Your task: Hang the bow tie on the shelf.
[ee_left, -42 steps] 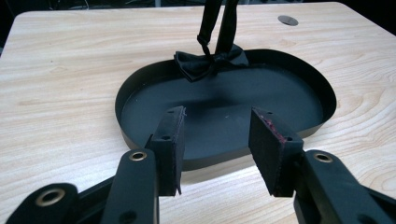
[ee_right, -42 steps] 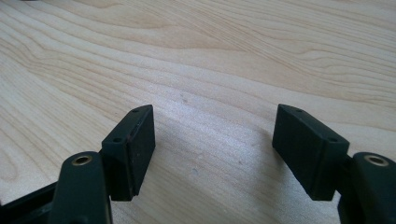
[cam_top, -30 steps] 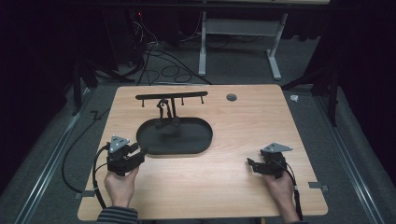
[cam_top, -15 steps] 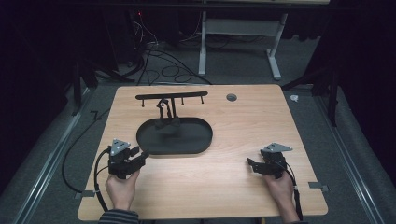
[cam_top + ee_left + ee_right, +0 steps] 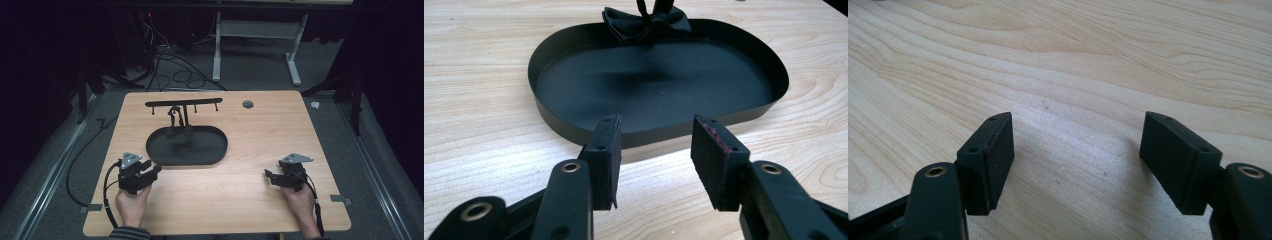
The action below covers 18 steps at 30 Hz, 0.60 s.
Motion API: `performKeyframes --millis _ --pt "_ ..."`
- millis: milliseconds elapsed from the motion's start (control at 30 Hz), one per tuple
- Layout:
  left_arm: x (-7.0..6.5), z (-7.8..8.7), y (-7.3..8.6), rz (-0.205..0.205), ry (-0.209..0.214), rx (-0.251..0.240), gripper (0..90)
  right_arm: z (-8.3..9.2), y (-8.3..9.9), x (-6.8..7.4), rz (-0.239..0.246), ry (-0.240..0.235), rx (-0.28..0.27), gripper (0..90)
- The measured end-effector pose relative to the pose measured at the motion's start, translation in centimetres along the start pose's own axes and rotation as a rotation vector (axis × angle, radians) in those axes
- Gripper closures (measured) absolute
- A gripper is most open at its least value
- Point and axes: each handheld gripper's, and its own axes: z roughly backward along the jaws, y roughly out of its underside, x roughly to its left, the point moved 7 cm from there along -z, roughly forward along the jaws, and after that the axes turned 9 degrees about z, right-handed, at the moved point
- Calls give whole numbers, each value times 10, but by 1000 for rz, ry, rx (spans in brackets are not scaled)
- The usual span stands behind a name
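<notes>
On the wooden table (image 5: 240,195), the left gripper (image 5: 150,172) sits in the person's left hand (image 5: 131,205) near the front left edge, pointing at the near wall of the black oval tray (image 5: 170,159). In the left gripper view its 2 jaws stand parted with a moderate gap, nothing between them, the pads (image 5: 608,150) just short of the tray (image 5: 654,90) rim and above bare wood. A black bow tie (image 5: 646,21) lies at the tray's far end, partly over the far rim; in the high view it sits below a black T-shaped stand (image 5: 184,103) at the back of the table. The right gripper (image 5: 270,176), held by the right hand (image 5: 300,202) near the front right, is well apart from the tray. In the right gripper view its 2 jaws are spread wide, holding nothing, with bare wood grain between the pads (image 5: 993,150).
</notes>
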Motion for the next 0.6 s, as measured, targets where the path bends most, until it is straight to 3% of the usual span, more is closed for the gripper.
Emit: performKeyframes --millis 600 --pt "2 -5 12 16 -4 23 556 0 0 0 2 0 -1 314"
